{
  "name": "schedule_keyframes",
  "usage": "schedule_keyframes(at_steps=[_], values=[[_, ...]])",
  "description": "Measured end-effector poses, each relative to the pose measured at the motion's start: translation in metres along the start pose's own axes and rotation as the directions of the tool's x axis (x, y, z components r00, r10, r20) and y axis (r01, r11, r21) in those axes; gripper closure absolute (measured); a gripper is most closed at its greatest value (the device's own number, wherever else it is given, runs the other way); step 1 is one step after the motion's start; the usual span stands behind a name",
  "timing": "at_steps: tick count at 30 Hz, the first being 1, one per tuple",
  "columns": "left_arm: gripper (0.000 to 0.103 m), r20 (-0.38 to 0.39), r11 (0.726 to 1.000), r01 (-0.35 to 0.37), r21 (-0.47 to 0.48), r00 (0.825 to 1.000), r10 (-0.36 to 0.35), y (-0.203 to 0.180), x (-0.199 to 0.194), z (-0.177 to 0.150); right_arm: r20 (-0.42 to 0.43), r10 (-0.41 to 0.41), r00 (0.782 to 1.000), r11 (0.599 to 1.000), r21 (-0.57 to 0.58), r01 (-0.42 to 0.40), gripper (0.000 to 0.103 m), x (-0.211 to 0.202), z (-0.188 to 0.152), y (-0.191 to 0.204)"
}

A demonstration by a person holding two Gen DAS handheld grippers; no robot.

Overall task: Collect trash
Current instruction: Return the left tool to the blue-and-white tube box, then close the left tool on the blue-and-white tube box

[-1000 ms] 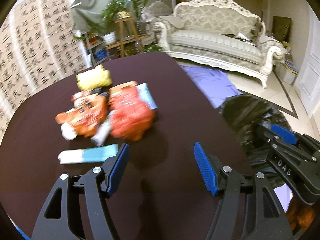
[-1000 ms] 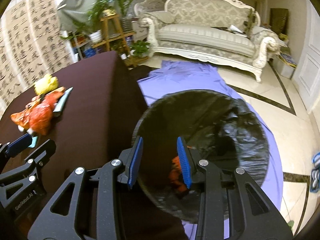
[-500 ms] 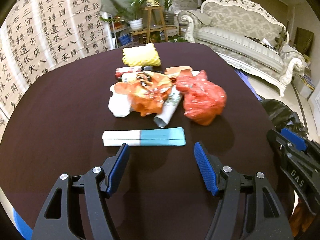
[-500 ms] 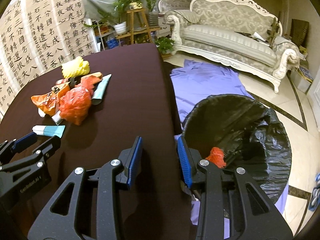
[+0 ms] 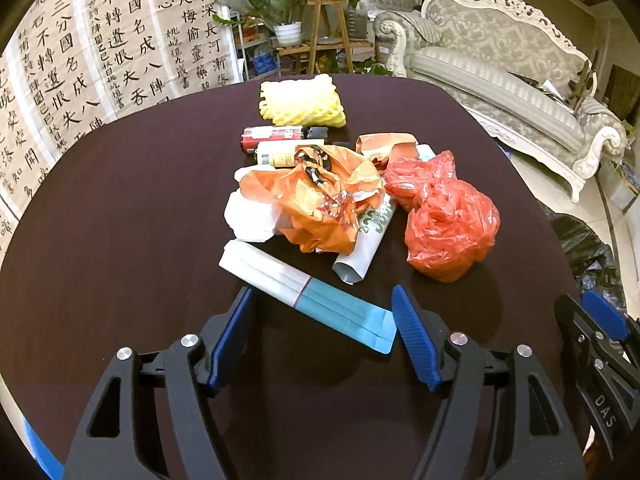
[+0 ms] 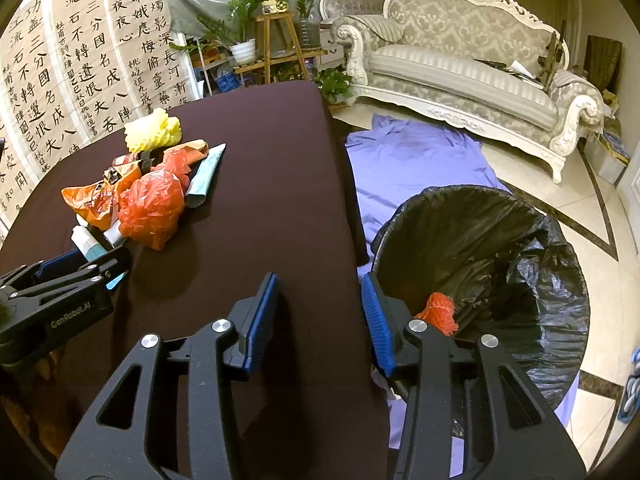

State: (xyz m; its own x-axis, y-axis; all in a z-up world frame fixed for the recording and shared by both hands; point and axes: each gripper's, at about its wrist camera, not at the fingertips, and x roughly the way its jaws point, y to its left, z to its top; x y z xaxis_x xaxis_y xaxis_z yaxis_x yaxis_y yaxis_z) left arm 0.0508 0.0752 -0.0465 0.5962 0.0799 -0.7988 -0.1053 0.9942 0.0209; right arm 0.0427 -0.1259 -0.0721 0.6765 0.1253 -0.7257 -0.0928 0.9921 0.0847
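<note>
White-and-teal tube (image 5: 306, 297) between the wide-apart fingers of the left hand-held gripper (image 5: 322, 330)

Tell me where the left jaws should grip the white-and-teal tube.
Grip the tube across its flat teal end, coming straight down from above. That end already lies between the open left gripper, clear of the pile, though slightly diagonal to the jaws.

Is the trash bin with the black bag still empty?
No, an orange-red net piece already lies inside the black-lined trash bin beside the table.
</note>
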Motion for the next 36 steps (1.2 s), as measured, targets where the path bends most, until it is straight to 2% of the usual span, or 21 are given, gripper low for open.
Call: schedule_keyframes(at_steps=[16,26,30,34,36], values=[[0.033,-0.001,0.999,-0.003,-0.036,1.0,0.003,0.039,-0.021,-0.026,0.001,-0.005,1.0,1.0,-0.01,0.005,0.061,0.001,-0.001,0.003],[0.033,-0.01,0.997,0.036,-0.07,0.999,-0.037,0.043,-0.014,-0.011,0.002,-0.005,1.0,1.0,-0.011,0.005,0.061,0.0,-0.002,0.004],[0.033,-0.002,0.999,0.022,-0.049,1.0,-0.022,0.036,-0.007,-0.004,0.001,-0.004,1.0,1.0,-0.01,0.005,0.06,0.0,-0.002,0.004],[0.033,0.003,0.999,0.041,-0.02,0.999,-0.041,0.031,-0.006,-0.002,0.001,-0.005,1.0,1.0,-0.01,0.005,0.06,0.0,-0.002,0.004],[0.039,0.01,0.998,0.059,-0.006,0.998,-0.059,0.031,-0.009,-0.006,0.002,-0.006,1.0,1.0,-0.01,0.006,0.06,0.0,-0.002,0.004]])
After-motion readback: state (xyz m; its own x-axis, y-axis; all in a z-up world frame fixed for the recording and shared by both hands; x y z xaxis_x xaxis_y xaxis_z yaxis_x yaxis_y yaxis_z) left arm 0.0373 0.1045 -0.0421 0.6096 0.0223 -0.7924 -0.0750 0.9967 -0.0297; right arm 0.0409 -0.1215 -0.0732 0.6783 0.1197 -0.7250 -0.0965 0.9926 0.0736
